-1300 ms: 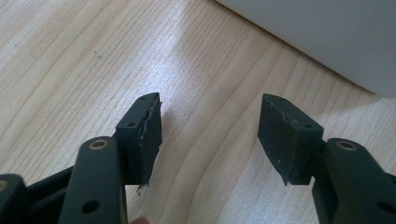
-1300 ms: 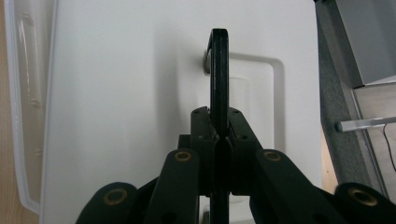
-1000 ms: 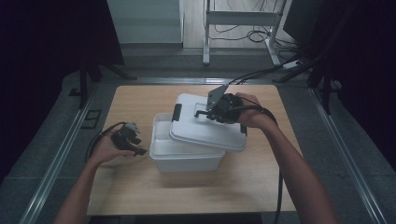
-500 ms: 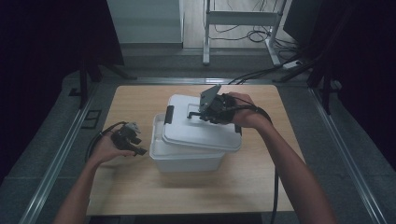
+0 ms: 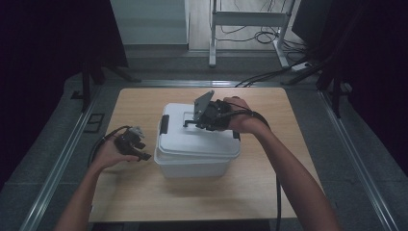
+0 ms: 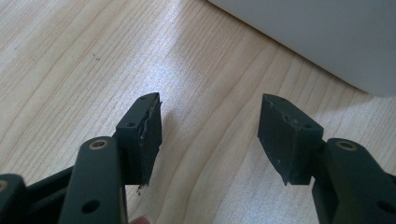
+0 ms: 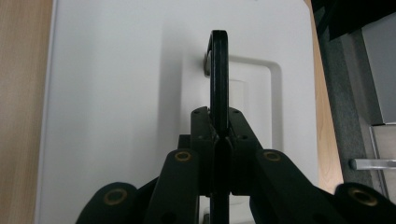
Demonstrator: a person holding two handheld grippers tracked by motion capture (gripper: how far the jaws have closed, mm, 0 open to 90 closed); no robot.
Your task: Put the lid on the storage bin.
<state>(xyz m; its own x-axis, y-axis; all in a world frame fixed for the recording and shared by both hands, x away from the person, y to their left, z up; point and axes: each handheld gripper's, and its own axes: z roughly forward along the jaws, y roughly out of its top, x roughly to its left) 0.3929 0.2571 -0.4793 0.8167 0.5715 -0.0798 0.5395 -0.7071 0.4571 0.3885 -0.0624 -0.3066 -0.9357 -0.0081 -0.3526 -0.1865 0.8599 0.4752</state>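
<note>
A white box [image 5: 195, 161] stands near the middle of the table [image 5: 144, 103], and its lid [image 5: 192, 137] now lies on it, apparently square to the rim, though whether it is pressed fully home cannot be told. The right gripper [image 5: 192, 122] is clenched on the lid's black handle [image 7: 218, 70], which stands upright out of its recess; the right gripper view looks straight along the thin handle, pinched between the two jaws. Holding the lid by that handle lets it hang level and be guided down onto the box, which would explain the grip from above with the hand [image 5: 238, 118] reaching across the far-right corner. The left gripper [image 5: 139, 151] rests low on the table just left of the box, apart from it, its jaws spread wide with nothing between them; in the left gripper view bare wood shows between the pads [image 6: 147, 135] and the box's white wall sits at the upper right. It seems parked there to stay clear of the lid while staying near enough to steady the box or work the black side latch [image 5: 164, 124] facing it. The next step is probably to let go of the handle and fasten the latches.
</note>
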